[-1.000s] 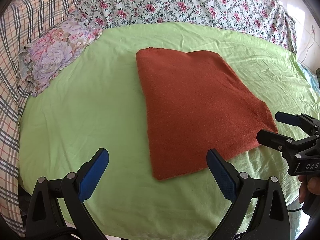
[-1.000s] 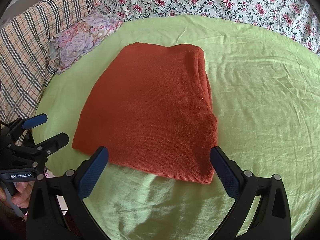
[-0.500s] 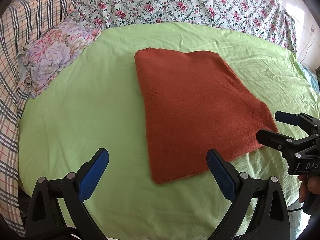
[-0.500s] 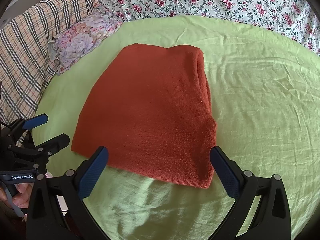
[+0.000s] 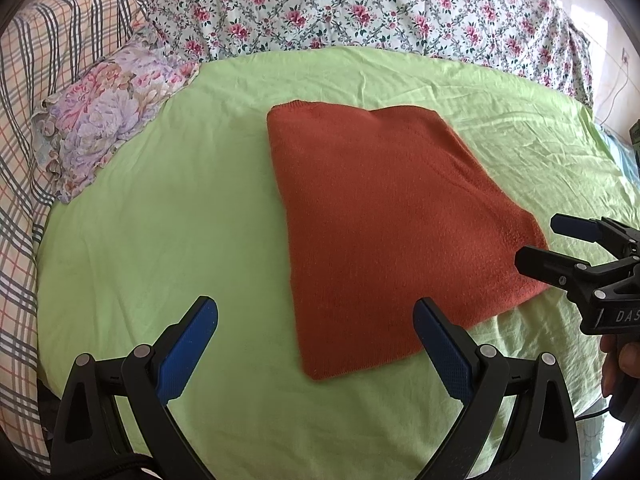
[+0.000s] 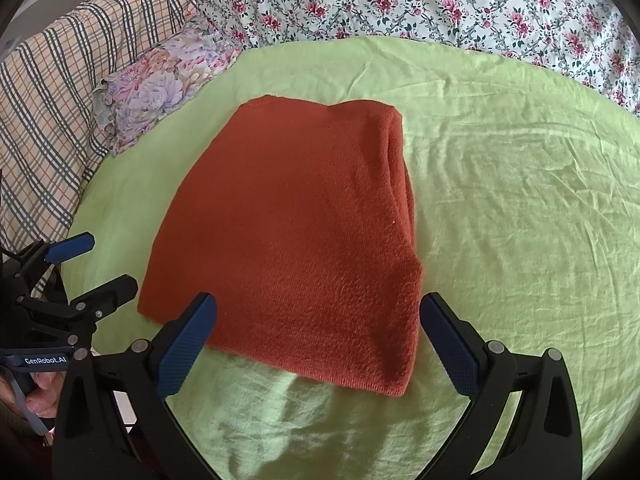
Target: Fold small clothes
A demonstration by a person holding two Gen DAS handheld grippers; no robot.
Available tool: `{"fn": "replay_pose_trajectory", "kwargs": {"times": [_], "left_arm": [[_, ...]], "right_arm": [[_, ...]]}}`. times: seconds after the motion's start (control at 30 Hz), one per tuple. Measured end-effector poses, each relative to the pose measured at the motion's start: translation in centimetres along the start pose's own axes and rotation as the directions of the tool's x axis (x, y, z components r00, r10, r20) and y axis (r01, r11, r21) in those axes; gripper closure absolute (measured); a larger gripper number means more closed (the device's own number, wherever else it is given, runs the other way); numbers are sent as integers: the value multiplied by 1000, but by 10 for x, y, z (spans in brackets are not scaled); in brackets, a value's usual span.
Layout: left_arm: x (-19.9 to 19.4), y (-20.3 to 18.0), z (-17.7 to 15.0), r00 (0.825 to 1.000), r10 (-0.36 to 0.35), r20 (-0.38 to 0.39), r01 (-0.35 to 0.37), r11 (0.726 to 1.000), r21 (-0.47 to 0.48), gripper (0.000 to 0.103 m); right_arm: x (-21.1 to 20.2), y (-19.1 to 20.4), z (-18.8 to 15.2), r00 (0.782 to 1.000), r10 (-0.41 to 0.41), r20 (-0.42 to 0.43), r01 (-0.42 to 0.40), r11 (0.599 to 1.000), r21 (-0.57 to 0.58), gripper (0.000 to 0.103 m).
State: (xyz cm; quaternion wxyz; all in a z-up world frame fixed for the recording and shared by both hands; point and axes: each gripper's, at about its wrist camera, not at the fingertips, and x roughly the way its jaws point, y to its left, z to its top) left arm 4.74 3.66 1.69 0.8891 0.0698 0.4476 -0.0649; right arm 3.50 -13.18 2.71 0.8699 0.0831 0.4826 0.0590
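Note:
A rust-red knit garment (image 5: pixel 384 224) lies folded flat on the green sheet (image 5: pixel 160 248); it also shows in the right wrist view (image 6: pixel 296 240), with its thick folded edge on the right. My left gripper (image 5: pixel 316 344) is open and empty, held above the sheet just short of the garment's near left corner. My right gripper (image 6: pixel 318 340) is open and empty, held above the garment's near edge. Each gripper shows in the other's view: the right one (image 5: pixel 548 240) by the garment's right corner, the left one (image 6: pixel 104 264) by its left corner.
A floral quilt (image 5: pixel 360 4) is piled along the back. A pale flowered pillow (image 5: pixel 108 108) and a checked blanket (image 5: pixel 24 120) lie at the left. The green sheet (image 6: pixel 520 220) stretches to the right of the garment, slightly wrinkled.
Both grippers have drawn back slightly from the garment. The garment has not moved and both grippers stay open.

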Motion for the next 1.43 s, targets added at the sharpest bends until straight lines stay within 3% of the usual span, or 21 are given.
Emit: {"fn": "replay_pose_trajectory", "kwargs": {"times": [0.97, 1.43], "left_arm": [[16, -4, 14, 1000, 4, -17, -4, 1000, 0, 5], [27, 9, 38, 999, 35, 21, -35, 999, -28, 5]], "right_arm": [[8, -7, 7, 1000, 8, -7, -8, 1000, -7, 2], [23, -20, 34, 1000, 6, 15, -6, 1000, -4, 2]]}}
